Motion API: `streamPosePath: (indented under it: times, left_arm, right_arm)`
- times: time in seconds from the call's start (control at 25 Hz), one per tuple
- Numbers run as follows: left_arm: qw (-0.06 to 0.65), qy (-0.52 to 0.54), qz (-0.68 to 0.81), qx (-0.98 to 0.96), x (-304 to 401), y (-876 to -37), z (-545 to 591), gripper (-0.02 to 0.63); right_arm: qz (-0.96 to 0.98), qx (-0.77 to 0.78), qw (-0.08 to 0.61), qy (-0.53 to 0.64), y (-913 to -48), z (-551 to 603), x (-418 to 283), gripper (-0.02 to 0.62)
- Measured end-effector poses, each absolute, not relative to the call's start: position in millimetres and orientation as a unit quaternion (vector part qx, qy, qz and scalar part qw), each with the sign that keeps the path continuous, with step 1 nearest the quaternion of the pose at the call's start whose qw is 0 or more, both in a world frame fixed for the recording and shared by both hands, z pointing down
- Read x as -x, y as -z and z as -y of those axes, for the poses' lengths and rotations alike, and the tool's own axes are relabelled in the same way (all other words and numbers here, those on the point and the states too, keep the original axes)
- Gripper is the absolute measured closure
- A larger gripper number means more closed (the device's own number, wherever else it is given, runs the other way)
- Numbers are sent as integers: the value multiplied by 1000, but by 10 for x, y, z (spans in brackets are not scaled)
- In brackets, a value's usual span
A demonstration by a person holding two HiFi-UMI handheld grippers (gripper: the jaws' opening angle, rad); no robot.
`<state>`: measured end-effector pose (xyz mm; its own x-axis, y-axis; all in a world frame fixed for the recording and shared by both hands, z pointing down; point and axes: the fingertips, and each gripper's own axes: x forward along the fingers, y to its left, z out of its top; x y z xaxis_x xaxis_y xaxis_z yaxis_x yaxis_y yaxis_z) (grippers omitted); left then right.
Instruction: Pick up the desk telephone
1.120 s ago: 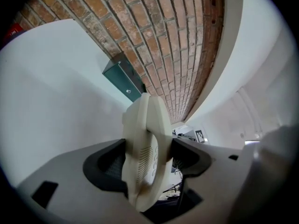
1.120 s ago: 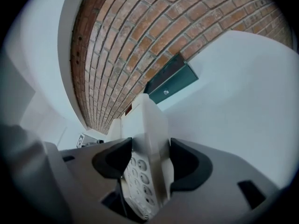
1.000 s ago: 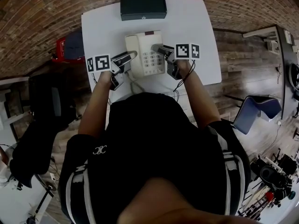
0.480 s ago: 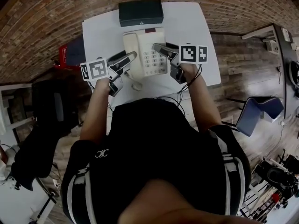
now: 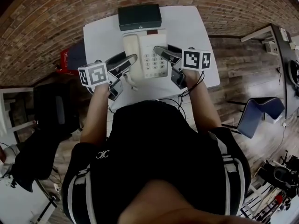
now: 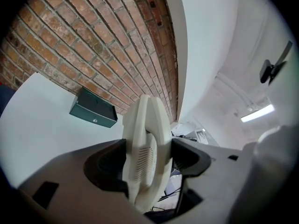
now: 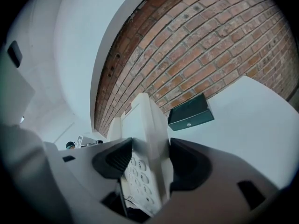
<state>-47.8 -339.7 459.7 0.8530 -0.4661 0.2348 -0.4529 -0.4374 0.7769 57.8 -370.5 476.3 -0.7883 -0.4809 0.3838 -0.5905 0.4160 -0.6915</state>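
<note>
- Left gripper (image 5: pixel 127 59) clamps the phone (image 5: pixel 142 50) at its handset side.
- Right gripper (image 5: pixel 161 52) clamps its keypad edge.
- The phone is between them over the table (image 5: pixel 200 36), near the box (image 5: pixel 139 17).

Head view overhead; both gripper views close on telephone (image 5: pixel 140 50)

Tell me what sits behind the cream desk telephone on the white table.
A dark green rectangular box sits behind the cream desk telephone, at the white table's far edge. Whether a gap separates them cannot be seen; the telephone's back edge covers it.
</note>
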Motion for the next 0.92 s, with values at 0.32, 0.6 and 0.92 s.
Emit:
streamPosePath:
  times: [0.32,0.6,0.92]
  left_arm:
    - [461,1,266,-847,451,-4648,3350,301]
    - [455,0,267,-850,463,-4610,3382,304]
    - [459,1,267,-847,468,-4635,3372,305]
  right_arm:
    - [838,-326,67,-432,-4800,3655,-607,367]
    - [839,-328,63,-429,-4774,3680,-597,367]
    - [839,-328,66,-429,-4785,3670,-592,367]
